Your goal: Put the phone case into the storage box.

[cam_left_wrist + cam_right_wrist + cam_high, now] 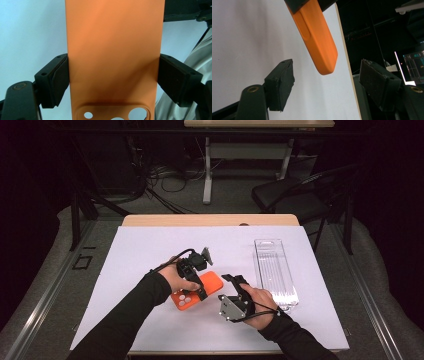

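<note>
We see an orange phone case [196,291] held above the white sheet [140,265] that covers the tabletop [210,220], near the front middle of it, with the camera cut-outs at the end towards the person. The left hand-held gripper [192,275] is clamped on this case: in the left gripper view its two black pads [56,80] press against the two long edges of the phone case [113,57], one on each side, and the smooth back of the case faces the camera. The right hand-held gripper [235,282] stands just beside the far end of the case, on the right of it. In the right gripper view its jaws are apart, and the rounded end of the phone case [319,42] points down into the space above them without touching either pad; the case seems lifted a little from the sheet there, but we cannot be sure from this angle. To the right of both hands, a clear plastic tray [275,272] lies on the white sheet, long and narrow, well apart from the case. Behind the tabletop we see a dark chair [300,195] and the white legs of another table [207,170] on the floor.
</note>
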The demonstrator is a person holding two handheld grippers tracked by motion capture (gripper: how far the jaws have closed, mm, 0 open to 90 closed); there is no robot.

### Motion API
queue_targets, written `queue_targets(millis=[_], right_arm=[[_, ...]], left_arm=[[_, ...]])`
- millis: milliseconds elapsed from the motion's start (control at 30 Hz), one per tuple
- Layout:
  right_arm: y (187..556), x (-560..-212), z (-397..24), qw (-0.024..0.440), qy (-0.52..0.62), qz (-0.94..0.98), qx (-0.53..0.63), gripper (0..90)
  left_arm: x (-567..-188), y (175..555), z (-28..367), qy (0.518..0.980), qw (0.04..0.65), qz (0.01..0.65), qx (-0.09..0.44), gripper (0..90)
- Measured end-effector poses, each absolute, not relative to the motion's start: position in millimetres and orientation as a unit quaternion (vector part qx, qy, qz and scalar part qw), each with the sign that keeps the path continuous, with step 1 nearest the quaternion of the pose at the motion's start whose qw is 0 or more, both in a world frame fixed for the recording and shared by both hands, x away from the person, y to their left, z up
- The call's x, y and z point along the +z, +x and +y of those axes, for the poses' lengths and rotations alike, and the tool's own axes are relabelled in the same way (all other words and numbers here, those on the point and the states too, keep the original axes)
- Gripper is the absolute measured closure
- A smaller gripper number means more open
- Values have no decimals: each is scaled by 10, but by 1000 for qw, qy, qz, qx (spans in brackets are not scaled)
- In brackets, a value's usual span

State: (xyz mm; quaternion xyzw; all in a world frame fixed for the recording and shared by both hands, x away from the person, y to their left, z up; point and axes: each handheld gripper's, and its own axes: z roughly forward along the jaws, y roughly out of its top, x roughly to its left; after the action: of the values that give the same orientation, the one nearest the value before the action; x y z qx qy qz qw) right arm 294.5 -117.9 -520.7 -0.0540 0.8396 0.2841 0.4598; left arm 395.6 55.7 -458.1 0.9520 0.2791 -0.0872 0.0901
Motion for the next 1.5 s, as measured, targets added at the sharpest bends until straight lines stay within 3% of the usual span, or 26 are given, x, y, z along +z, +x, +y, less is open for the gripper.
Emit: queue_targets(millis=[767, 1100, 1500], right_arm=[[2922, -5255, -1140, 483, -103, 835, 243, 377], [2896, -5260, -1120, 490, -110, 832, 237, 366], [2861, -5279, -1089, 488, -125, 832, 232, 447]], left_arm=[[-4604, 3933, 469, 956, 82, 265, -94, 162], [-4613, 3919, 440, 955, 85, 267, -96, 162], [-4624, 3913, 421, 956, 85, 262, -99, 162]])
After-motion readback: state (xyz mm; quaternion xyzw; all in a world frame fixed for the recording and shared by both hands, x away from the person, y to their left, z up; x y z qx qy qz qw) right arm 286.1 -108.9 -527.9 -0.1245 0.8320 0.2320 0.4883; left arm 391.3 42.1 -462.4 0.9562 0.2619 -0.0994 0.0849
